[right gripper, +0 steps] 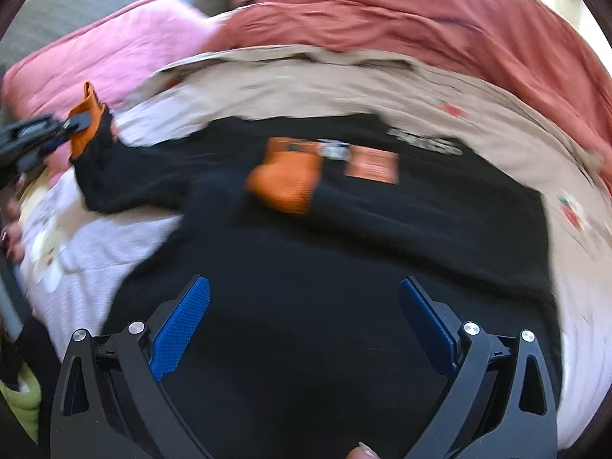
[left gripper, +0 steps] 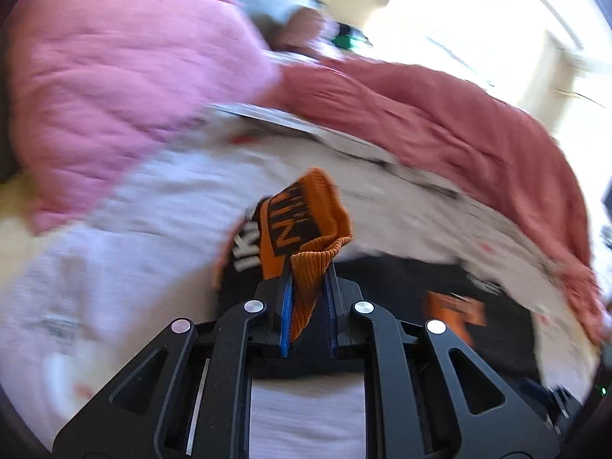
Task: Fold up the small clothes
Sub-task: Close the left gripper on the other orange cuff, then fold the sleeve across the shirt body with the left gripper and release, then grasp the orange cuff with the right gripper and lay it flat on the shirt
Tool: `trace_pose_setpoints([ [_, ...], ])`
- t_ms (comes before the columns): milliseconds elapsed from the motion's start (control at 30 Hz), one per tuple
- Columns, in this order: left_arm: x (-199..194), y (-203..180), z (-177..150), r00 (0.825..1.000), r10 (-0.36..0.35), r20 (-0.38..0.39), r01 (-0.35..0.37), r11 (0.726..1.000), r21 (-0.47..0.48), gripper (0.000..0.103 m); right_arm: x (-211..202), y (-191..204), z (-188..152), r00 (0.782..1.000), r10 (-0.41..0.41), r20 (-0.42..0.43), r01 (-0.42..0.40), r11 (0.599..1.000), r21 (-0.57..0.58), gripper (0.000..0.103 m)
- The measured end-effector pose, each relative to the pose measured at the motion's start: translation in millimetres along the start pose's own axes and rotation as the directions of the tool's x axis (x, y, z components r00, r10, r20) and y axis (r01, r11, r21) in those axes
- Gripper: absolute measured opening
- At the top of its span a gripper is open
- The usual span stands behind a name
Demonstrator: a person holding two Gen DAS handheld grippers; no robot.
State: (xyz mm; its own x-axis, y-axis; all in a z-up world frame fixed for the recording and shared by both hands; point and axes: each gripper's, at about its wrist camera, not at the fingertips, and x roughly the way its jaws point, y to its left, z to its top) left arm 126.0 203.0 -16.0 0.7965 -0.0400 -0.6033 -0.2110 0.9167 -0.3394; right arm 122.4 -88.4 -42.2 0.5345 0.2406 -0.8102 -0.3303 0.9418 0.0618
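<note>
The left gripper (left gripper: 308, 267) clamps the black garment's (right gripper: 344, 248) orange cuff (left gripper: 311, 267); the right gripper (right gripper: 304, 306) hangs wide apart, empty, above that garment on the bed (right gripper: 99, 244).

Ahead of the right gripper (right gripper: 304, 321), whose blue pads stand wide apart with nothing between them, the black garment (right gripper: 344, 267) lies flat and low, so the way forward over it is free up to its orange cuff (right gripper: 285, 185). Beyond that, the rust-red blanket (right gripper: 440, 26) and the pink quilt (right gripper: 126, 46) rise as soft ridges that close off the far side. To its left, the left gripper (right gripper: 72, 126), clamped on an orange sleeve cuff (right gripper: 86, 122), blocks that side.
</note>
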Motion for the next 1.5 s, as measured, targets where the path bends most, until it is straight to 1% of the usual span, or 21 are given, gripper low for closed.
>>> trace_pose_setpoints([
  [67,12.3,-25.2,-9.7,0.996,-0.076,-0.048,0.079,0.996,0.046,0.008,-5.2,-27.2,-2.7,0.999,-0.039,0.004,0.039,0.998,0.049,0.098],
  [167,37.2,-55.7,-31.4,0.977,-0.157,-0.145,0.174,0.978,0.112,0.008,-10.6,-54.9,-7.7,0.996,-0.085,0.005,0.084,0.992,0.096,0.098],
  [333,65.4,-65.6,-56.9,0.941,-0.207,-0.269,0.245,0.962,0.117,0.014,-9.9,-66.7,-8.2,0.995,-0.103,-0.002,0.103,0.987,0.123,0.098],
  [400,70.0,-68.1,-60.3,0.932,-0.217,-0.290,0.263,0.956,0.131,0.018,-7.0,-61.4,-5.3,0.995,-0.096,-0.005,0.096,0.989,0.112,0.098],
  [500,74.0,-70.5,-62.1,0.882,-0.323,-0.342,0.367,0.928,0.070,0.038,-5.3,-51.0,-1.8,0.996,-0.086,-0.007,0.086,0.992,0.094,0.098],
  [533,73.0,-73.9,-62.4,0.875,-0.337,-0.348,0.384,0.920,0.074,0.044,-4.4,-47.8,0.1,0.997,-0.083,-0.008,0.083,0.992,0.090,0.098],
  [600,68.6,-79.6,-60.6,0.875,-0.333,-0.351,0.391,0.914,0.108,0.045,-2.8,-42.6,5.1,0.997,-0.078,-0.010,0.079,0.993,0.090,0.098],
  [667,59.3,-73.7,-52.6,0.869,-0.371,-0.328,0.418,0.904,0.084,0.045,-1.2,-38.4,10.8,0.998,-0.064,-0.012,0.065,0.993,0.099,0.098],
  [700,54.5,-68.6,-47.9,0.870,-0.387,-0.307,0.423,0.904,0.060,0.045,-0.1,-35.3,13.7,0.999,-0.048,-0.014,0.049,0.993,0.104,0.098],
  [767,46.7,-52.6,-35.7,0.886,-0.389,-0.253,0.405,0.914,0.014,0.045,3.8,-24.9,22.0,1.000,-0.001,-0.018,0.003,0.994,0.113,0.098],
  [867,45.0,-24.1,-23.5,0.957,-0.217,-0.193,0.224,0.974,0.019,0.045,12.3,-4.7,33.7,0.996,0.082,-0.030,-0.078,0.990,0.117,0.098],
  [933,48.9,-5.4,-20.1,0.977,-0.089,-0.195,0.093,0.996,0.007,0.045,23.8,11.8,40.5,0.986,0.156,-0.052,-0.147,0.979,0.143,0.098],
  [1033,54.4,18.7,-19.7,0.979,0.016,-0.201,-0.023,0.999,-0.030,0.045,41.7,28.0,47.2,0.968,0.233,-0.090,-0.211,0.955,0.210,0.098],
  [1100,55.0,32.9,-19.3,0.978,0.028,-0.207,-0.045,0.996,-0.077,0.049,58.7,37.4,51.0,0.956,0.269,-0.119,-0.229,0.935,0.269,0.097],
  [1200,52.6,40.2,-17.1,0.979,0.031,-0.200,-0.052,0.993,-0.101,0.053,78.7,44.3,53.5,0.952,0.273,-0.142,-0.216,0.922,0.321,0.096],
  [1267,51.1,42.3,-15.2,0.981,0.023,-0.192,-0.044,0.994,-0.104,0.055,87.1,48.2,55.3,0.951,0.275,-0.139,-0.216,0.917,0.336,0.076],
  [1300,52.5,40.9,-14.7,0.982,0.019,-0.190,-0.040,0.994,-0.105,0.057,90.3,51.9,57.5,0.952,0.273,-0.135,-0.217,0.920,0.326,0.072],
  [1367,52.2,41.1,-13.7,0.983,0.015,-0.185,-0.035,0.994,-0.103,0.058,94.9,57.7,61.6,0.949,0.288,-0.129,-0.237,0.921,0.310,0.050],
  [1433,50.3,40.7,-12.8,0.984,0.012,-0.177,-0.031,0.994,-0.103,0.058,96.9,63.0,66.0,0.943,0.307,-0.130,-0.256,0.917,0.304,0.038],
  [1467,49.5,41.4,-12.1,0.985,0.013,-0.170,-0.031,0.994,-0.106,0.059,95.5,67.4,69.0,0.946,0.300,-0.123,-0.257,0.925,0.280,0.023],
  [1500,48.4,42.6,-11.6,0.986,0.012,-0.166,-0.031,0.993,-0.111,0.059,93.5,71.9,72.4,0.948,0.298,-0.114,-0.263,0.932,0.250,0.020],
])
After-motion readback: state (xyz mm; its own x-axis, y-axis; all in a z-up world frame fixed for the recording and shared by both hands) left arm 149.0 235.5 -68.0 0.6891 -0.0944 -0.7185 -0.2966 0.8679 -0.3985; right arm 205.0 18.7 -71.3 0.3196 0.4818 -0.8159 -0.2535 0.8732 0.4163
